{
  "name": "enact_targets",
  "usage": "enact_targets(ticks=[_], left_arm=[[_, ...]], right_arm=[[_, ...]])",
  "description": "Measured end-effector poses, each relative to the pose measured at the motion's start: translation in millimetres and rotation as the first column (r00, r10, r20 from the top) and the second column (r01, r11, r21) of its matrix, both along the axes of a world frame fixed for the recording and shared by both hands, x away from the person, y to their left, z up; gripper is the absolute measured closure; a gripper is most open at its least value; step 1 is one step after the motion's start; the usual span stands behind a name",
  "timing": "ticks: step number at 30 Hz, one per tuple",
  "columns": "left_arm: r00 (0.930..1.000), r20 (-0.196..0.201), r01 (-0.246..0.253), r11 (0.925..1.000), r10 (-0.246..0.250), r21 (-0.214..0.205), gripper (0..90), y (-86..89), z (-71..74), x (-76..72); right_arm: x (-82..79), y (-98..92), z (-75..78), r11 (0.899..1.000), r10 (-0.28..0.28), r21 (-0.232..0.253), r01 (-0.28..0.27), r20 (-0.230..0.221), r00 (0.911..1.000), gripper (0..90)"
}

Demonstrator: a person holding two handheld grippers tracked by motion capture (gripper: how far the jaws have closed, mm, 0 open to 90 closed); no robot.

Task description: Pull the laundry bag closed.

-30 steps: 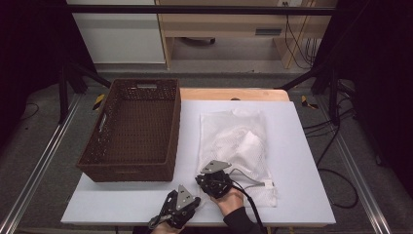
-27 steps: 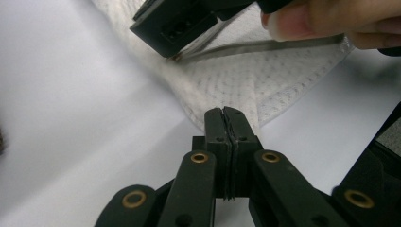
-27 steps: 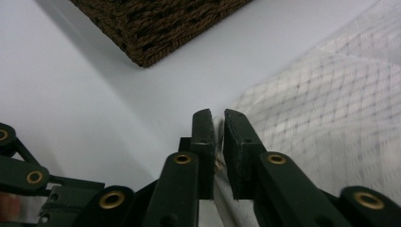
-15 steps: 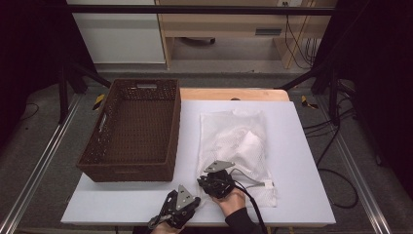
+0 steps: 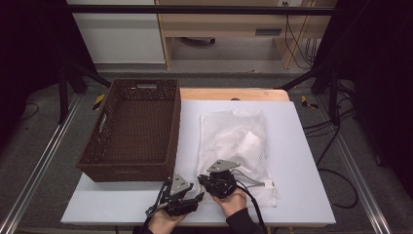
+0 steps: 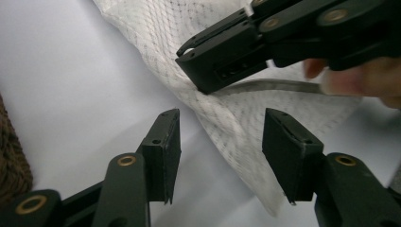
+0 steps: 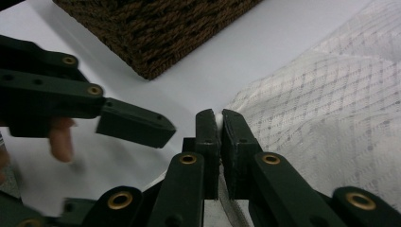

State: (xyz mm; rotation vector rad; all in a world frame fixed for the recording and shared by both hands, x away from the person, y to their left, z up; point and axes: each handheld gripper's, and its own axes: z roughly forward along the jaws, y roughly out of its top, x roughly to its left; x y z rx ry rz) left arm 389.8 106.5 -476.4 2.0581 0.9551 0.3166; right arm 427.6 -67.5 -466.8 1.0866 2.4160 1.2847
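Mesh bag [image 6: 236, 113] edge betw. left tongs [image 6: 220, 156], unpinched.

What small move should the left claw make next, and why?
Probably ease forward and close on the near corner of the white mesh bag. The right claw is already shut on the bag's edge, while the left claw, jaws just opened, straddles the corner without touching it.

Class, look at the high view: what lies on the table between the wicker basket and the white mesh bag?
Nothing: in the high view a bare strip of white table top separates the wicker basket from the white mesh bag.
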Motion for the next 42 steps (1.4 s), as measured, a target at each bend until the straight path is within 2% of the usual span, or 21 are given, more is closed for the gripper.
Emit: enact_targets(ticks=[2, 4, 8, 11, 16, 22, 25, 30, 35, 42], left_arm=[[0.9996, -0.028, 0.0, 1.0, -0.001, -0.007, 48.2, -1.3, -3.9, 5.5], [0.9987, -0.05, 0.006, 1.0, -0.006, -0.007, 54.1, -2.9, -7.2, 9.1], [0.9996, -0.027, 0.011, 0.9998, -0.011, 0.016, 78.0, -4.0, -8.2, 10.3], [1.0, -0.008, 0.005, 0.9994, -0.004, 0.035, 86.5, -4.0, -8.7, 8.7], [0.9999, 0.011, 0.002, 0.9984, -0.003, 0.057, 87.5, -5.7, -8.4, 6.2], [0.9999, 0.014, 0.005, 0.9979, -0.006, 0.065, 87.7, -5.4, -7.7, 5.4], [0.9994, 0.034, 0.002, 0.9974, -0.005, 0.071, 87.7, -4.6, -5.8, 3.7], [0.9987, 0.051, -0.013, 0.9984, 0.01, 0.055, 87.8, -0.5, 2.1, 1.7], [0.9981, 0.057, -0.026, 0.9991, 0.024, 0.034, 88.0, 3.5, 11.0, 1.9], [0.9979, 0.058, -0.028, 0.9993, 0.027, 0.024, 88.3, 2.1, 18.3, 2.6]], right_arm=[[-0.7, -0.5, 1.0, 1.0, 0.002, 0.007, -0.002, 0.01, 0.9999, 86.0], [-1.0, -0.8, 1.9, 1.0, 0.006, 0.018, -0.006, 0.017, 0.9998, 86.0], [-1.3, -0.6, 2.1, 1.0, 0.006, 0.027, -0.007, 0.03, 0.9995, 86.0], [-0.9, 0.1, 1.2, 0.999, 0.002, 0.033, -0.004, 0.031, 0.9995, 85.5], [-0.5, 1.4, 0.4, 0.999, -0.001, 0.042, 0.0, 0.024, 0.9997, 85.1], [1.1, 3.5, -0.2, 0.998, 0.001, 0.056, -0.002, 0.021, 0.9998, 85.4], [0.2, 3.2, 0.7, 0.998, 0.0, 0.057, -0.001, 0.024, 0.9997, 86.2], [-3.4, -0.6, 7.6, 0.997, -0.007, 0.08, 0.003, 0.051, 0.9987, 86.4], [-5.8, -1.6, 13.8, 0.996, -0.009, 0.084, 0.002, 0.084, 0.9964, 86.5], [-7.3, -4.5, 19.2, 0.995, -0.026, 0.103, 0.016, 0.1, 0.9946, 86.6]])
